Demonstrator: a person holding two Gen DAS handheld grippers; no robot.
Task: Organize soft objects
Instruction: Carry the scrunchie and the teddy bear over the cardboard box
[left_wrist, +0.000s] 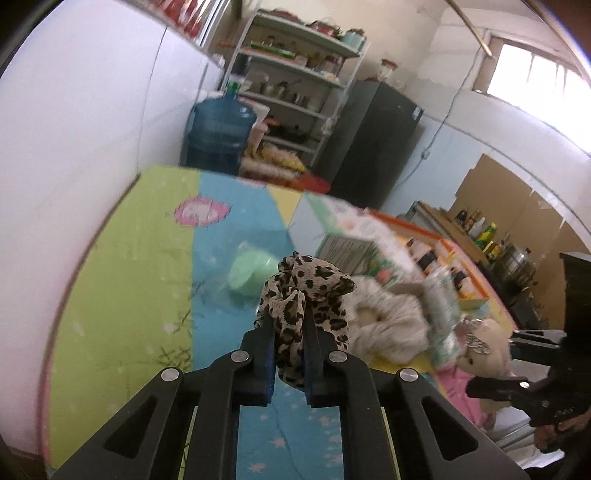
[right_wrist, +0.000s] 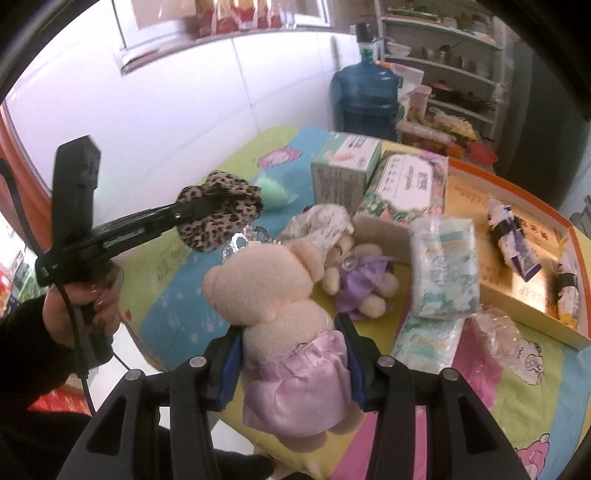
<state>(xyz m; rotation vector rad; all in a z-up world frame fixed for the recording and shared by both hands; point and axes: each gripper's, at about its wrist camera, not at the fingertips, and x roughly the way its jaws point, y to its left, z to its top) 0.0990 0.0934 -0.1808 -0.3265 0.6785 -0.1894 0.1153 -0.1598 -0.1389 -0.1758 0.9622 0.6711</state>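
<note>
My left gripper (left_wrist: 290, 332) is shut on a leopard-print scrunchie (left_wrist: 306, 295) and holds it above the colourful mat; it also shows in the right wrist view (right_wrist: 218, 218). My right gripper (right_wrist: 293, 332) is shut on a cream teddy bear in a pink skirt (right_wrist: 284, 306), seen from the left wrist view at the right (left_wrist: 484, 343). A smaller bear in a purple dress (right_wrist: 360, 280) lies on the mat beyond it. A fluffy white scrunchie (left_wrist: 384, 325) lies beside that bear. A green soft object (left_wrist: 251, 273) lies further back.
Two tissue boxes (right_wrist: 402, 184) stand behind the toys. Soft tissue packs (right_wrist: 443, 266) lie at the right. An orange-rimmed tray (right_wrist: 517, 221) holds small bottles. A crumpled clear wrapper (right_wrist: 498, 332) lies near it. A blue water jug (right_wrist: 364, 96) and shelves stand beyond the table.
</note>
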